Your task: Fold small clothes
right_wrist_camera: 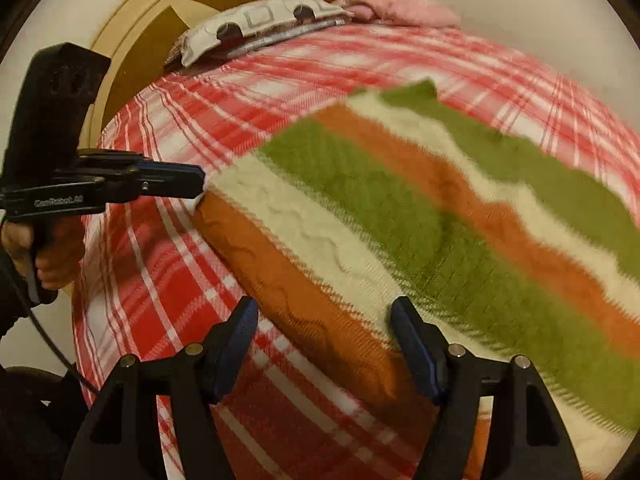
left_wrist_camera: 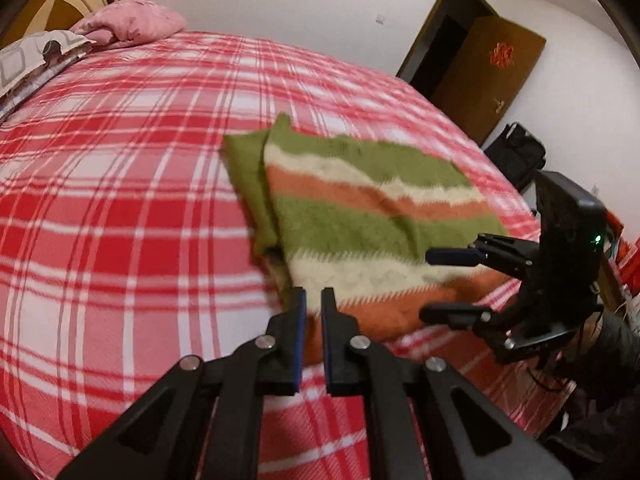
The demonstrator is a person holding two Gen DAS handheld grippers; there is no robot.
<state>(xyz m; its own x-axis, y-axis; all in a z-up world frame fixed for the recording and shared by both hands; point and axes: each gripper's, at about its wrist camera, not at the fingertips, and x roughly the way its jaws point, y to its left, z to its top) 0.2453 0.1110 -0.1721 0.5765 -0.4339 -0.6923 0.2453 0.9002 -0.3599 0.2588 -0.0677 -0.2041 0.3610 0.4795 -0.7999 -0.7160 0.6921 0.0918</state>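
Note:
A folded knit sweater (left_wrist_camera: 380, 216) (right_wrist_camera: 400, 208) with green, cream and orange stripes lies flat on the red-and-white plaid bed cover (left_wrist_camera: 120, 200). My left gripper (left_wrist_camera: 313, 294) is shut, its tips at the sweater's near orange-and-cream corner; whether any cloth is pinched I cannot tell. In the right wrist view the left gripper (right_wrist_camera: 202, 184) reaches in from the left to that same corner. My right gripper (right_wrist_camera: 324, 316) stands open and straddles the orange hem without pressing on it. It enters the left wrist view from the right, the right gripper (left_wrist_camera: 428, 286) hovering over the hem.
A pink pillow (left_wrist_camera: 132, 24) and a patterned pillow (right_wrist_camera: 260, 20) lie at the round wooden headboard (right_wrist_camera: 140, 40). A brown door (left_wrist_camera: 488, 76) stands open beyond the bed's far side, with a black bag (left_wrist_camera: 516, 152) on the floor. A hand (right_wrist_camera: 44, 256) holds the left gripper's handle.

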